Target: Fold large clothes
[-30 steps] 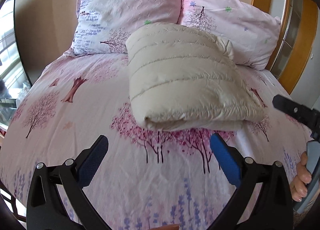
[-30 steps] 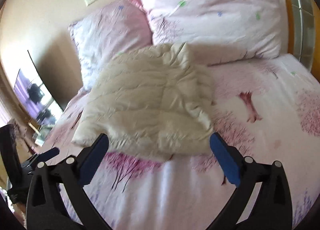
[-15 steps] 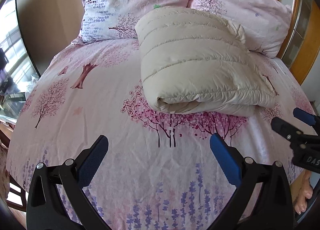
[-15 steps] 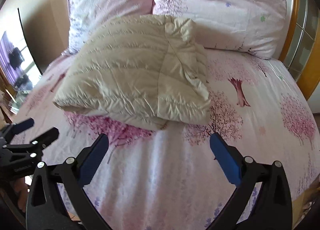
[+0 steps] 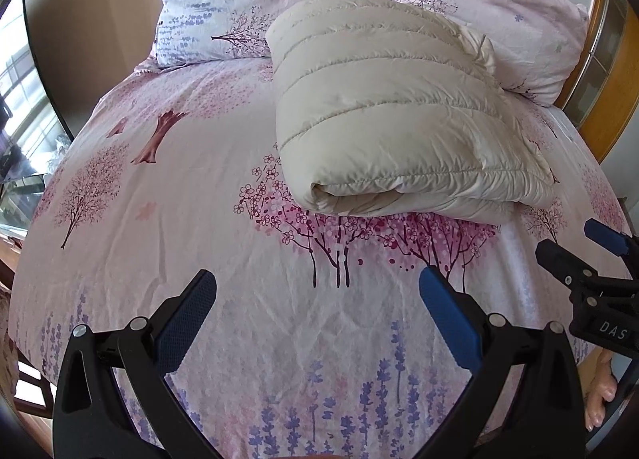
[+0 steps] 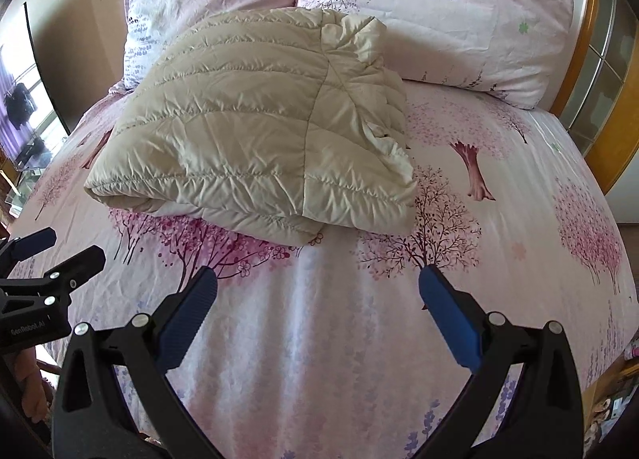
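Note:
A cream quilted puffer jacket lies folded into a thick bundle on the pink bed, its far end against the pillows. From the right wrist view the jacket shows its folded sleeve on top. My left gripper is open and empty, held back over the near part of the bed, well short of the jacket. My right gripper is likewise open and empty, a similar distance from the bundle. Each gripper shows in the other's view, the right gripper at the right edge and the left gripper at the left edge.
The bed sheet is pink with tree prints. Two matching pillows lean at the head. A wooden frame with glass panes stands at the right. A window and furniture lie to the left of the bed. A hand holds the right gripper.
Both grippers have drawn back from the folded jacket toward the foot of the bed, staying open. The jacket has not moved.

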{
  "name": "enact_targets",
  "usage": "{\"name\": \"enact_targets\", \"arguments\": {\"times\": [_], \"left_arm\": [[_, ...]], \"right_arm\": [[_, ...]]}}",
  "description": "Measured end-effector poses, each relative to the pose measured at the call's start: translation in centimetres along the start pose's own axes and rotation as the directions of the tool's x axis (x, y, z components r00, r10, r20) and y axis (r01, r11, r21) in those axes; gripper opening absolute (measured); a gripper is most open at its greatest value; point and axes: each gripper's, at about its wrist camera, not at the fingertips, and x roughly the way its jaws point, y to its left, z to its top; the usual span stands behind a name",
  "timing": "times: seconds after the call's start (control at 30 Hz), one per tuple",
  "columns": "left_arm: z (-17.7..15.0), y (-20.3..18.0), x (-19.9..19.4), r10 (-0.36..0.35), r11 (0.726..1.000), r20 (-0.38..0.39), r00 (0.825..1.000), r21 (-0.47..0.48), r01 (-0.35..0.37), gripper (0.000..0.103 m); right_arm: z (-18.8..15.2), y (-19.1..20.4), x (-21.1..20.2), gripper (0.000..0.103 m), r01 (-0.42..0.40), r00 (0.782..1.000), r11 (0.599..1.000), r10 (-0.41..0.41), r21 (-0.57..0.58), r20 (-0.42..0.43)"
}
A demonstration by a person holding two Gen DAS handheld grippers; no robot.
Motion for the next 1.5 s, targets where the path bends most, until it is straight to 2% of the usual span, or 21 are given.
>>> {"name": "enact_targets", "arguments": {"times": [1.5], "left_arm": [[0.0, -0.3, 0.4, 0.020, 1.000, 0.002, 1.000, 0.011, -0.020, 0.102]], "right_arm": [[-0.2, 0.1, 1.3, 0.101, -0.017, 0.999, 1.000, 0.018, 0.012, -0.034]]}}
